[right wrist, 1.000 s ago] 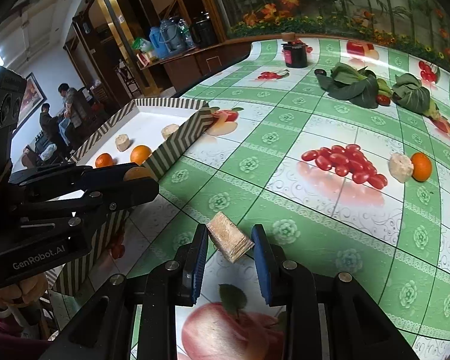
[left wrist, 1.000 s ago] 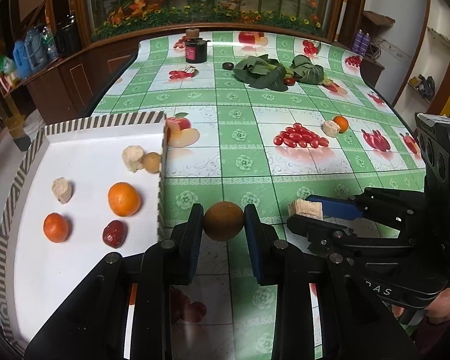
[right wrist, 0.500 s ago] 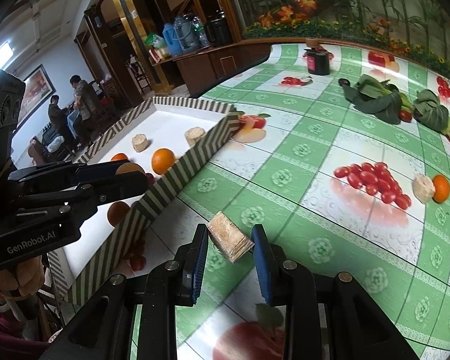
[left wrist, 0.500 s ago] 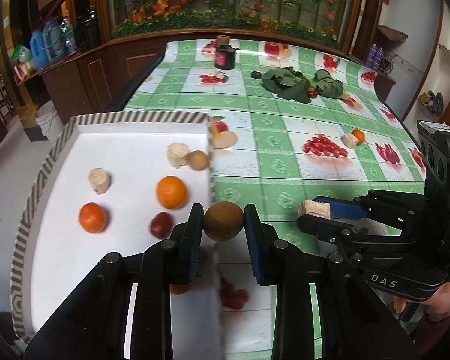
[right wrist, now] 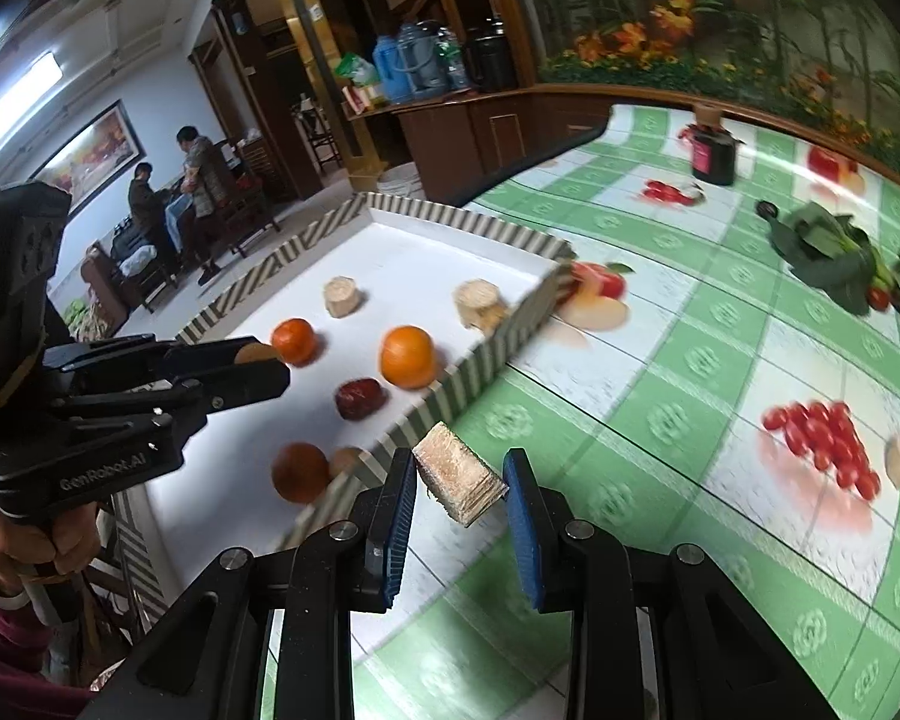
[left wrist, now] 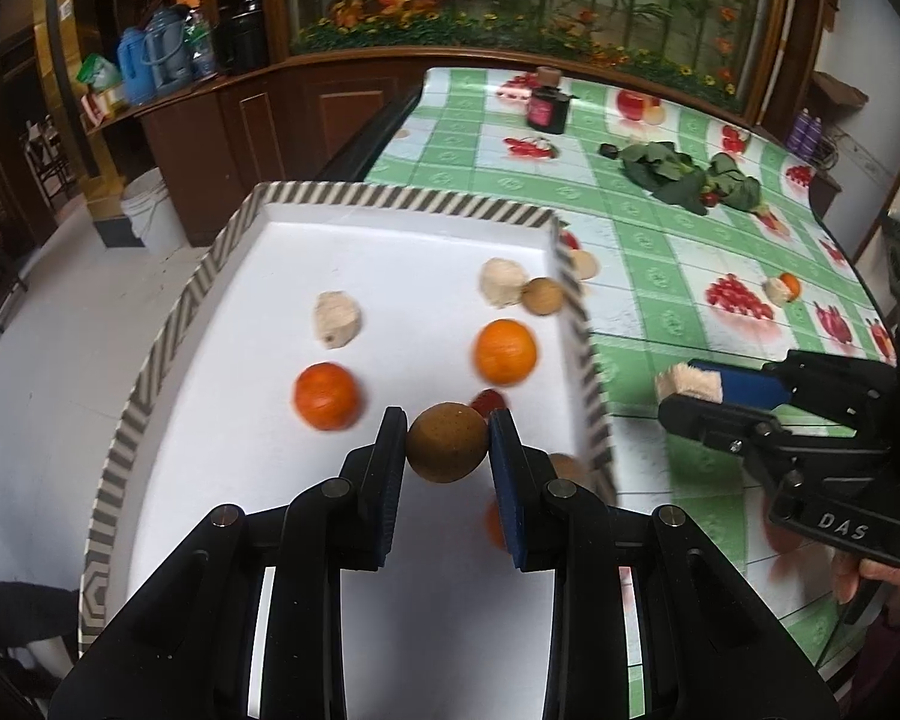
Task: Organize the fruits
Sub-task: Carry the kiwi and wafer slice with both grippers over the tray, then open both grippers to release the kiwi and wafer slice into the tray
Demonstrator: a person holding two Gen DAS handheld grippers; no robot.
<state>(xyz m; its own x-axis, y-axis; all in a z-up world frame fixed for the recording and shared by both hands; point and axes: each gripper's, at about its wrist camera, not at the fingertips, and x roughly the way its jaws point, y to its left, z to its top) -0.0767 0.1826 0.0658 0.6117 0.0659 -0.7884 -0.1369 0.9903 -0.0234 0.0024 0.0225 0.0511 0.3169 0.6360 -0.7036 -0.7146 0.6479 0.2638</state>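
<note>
Over tray (left wrist: 384, 204): fruit (left wrist: 446, 443) between fingers (left wrist: 392, 450).

Tray (left wrist: 168, 336), ahead of the left gripper (left wrist: 447, 441): two oranges (left wrist: 505, 351), two pale chunks (left wrist: 337, 319), one red date (right wrist: 360, 399).

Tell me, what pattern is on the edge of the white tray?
Diagonal dark and cream stripes run along the white tray's rim, clearest in the left wrist view.
</note>
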